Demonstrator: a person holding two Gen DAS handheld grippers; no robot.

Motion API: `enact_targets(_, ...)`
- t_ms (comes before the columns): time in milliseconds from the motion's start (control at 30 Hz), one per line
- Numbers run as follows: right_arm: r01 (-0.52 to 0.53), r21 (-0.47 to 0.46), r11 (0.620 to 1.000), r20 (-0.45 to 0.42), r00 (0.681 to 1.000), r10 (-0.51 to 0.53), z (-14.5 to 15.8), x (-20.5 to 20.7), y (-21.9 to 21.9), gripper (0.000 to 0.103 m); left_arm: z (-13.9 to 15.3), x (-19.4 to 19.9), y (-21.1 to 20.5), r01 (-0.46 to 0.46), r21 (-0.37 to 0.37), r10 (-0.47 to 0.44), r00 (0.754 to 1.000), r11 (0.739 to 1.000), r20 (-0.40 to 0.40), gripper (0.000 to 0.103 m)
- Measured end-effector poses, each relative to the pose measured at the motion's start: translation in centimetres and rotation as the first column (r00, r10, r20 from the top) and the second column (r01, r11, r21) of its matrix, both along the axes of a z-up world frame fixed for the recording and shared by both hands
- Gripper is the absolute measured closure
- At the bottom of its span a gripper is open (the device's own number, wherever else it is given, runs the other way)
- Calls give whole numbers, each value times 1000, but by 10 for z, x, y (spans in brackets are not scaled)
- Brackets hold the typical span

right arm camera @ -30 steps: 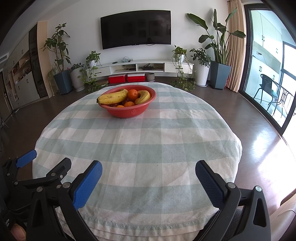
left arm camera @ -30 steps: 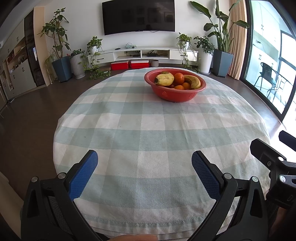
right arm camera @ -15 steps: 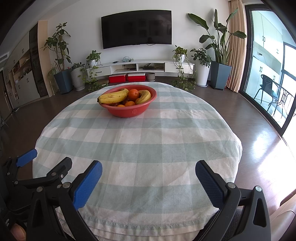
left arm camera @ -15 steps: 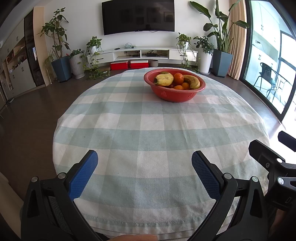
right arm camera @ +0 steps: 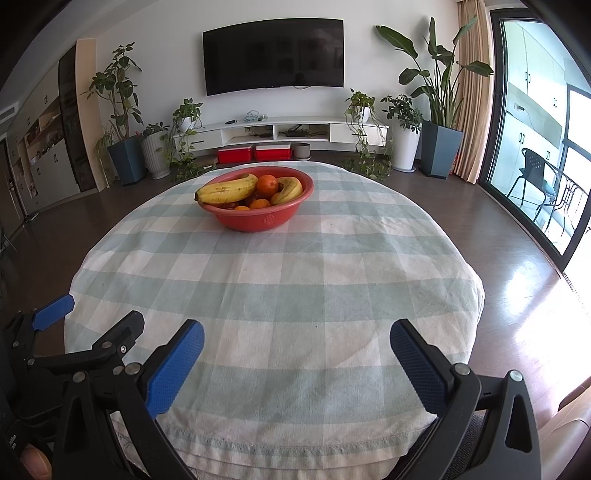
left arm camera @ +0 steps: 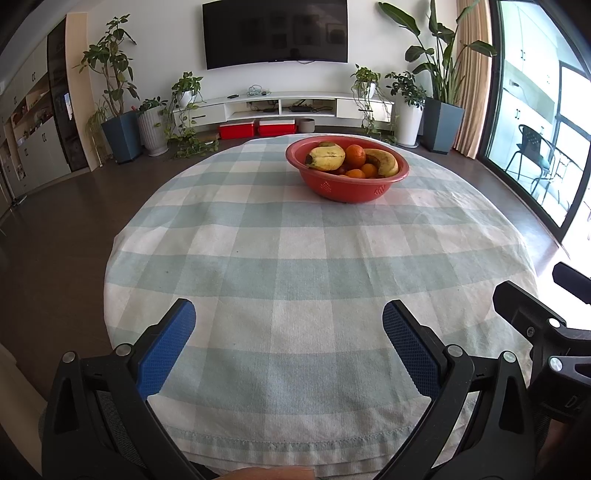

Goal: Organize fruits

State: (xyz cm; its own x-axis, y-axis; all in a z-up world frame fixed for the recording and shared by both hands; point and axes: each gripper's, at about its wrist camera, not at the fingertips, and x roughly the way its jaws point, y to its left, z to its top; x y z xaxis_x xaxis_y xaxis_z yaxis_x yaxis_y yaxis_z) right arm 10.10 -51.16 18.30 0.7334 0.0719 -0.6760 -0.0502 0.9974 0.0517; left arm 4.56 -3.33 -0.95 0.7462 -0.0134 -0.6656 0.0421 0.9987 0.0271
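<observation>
A red bowl (left arm camera: 345, 188) (right arm camera: 258, 218) stands on the far side of a round table under a green-and-white checked cloth (left arm camera: 295, 258) (right arm camera: 280, 280). In it lie two bananas (left arm camera: 327, 157) (right arm camera: 227, 190) and several oranges (left arm camera: 355, 154) (right arm camera: 266, 184). My left gripper (left arm camera: 289, 320) hovers open over the near edge of the table, nothing between its blue pads. My right gripper (right arm camera: 295, 339) is likewise open and empty at the near edge. Each gripper shows at the side of the other's view, the left gripper (right arm camera: 92, 334) beside the right.
Beyond the table are a wall TV (left arm camera: 275, 33), a low white media shelf (left arm camera: 284, 105), red boxes (left arm camera: 256, 128) on the floor and several potted plants (left arm camera: 118, 122). Glass doors (left arm camera: 546, 140) and a dark chair (left arm camera: 532, 147) are on the right. Dark wood floor surrounds the table.
Both views have shifted very slightly; the bowl sits a touch lower in the right wrist view. Both grippers stay open and nothing has been picked up.
</observation>
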Motion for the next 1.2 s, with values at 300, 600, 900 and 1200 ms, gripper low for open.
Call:
enact_targets(300,0,0,1000,0,1000,0,1,0,0,0,0,0,0,1,-1,-1,1000,1000,0,0)
enact_targets(600,1,0,1000,1,1000,-1,2,-1,1,0,0,0,-1,-1,1,1,1000,1000,0,0)
enact_targets(900,0,-1,1000,1,1000,0,2,-1,0,0,-2,2,-6,-11,1,11,1000,1000,1,0)
enact_targets(1200,0,-1,1000,-1,1000,0,2,-2,1,0,-3,4,-4,-18,-3,18,1000,1000,2,0)
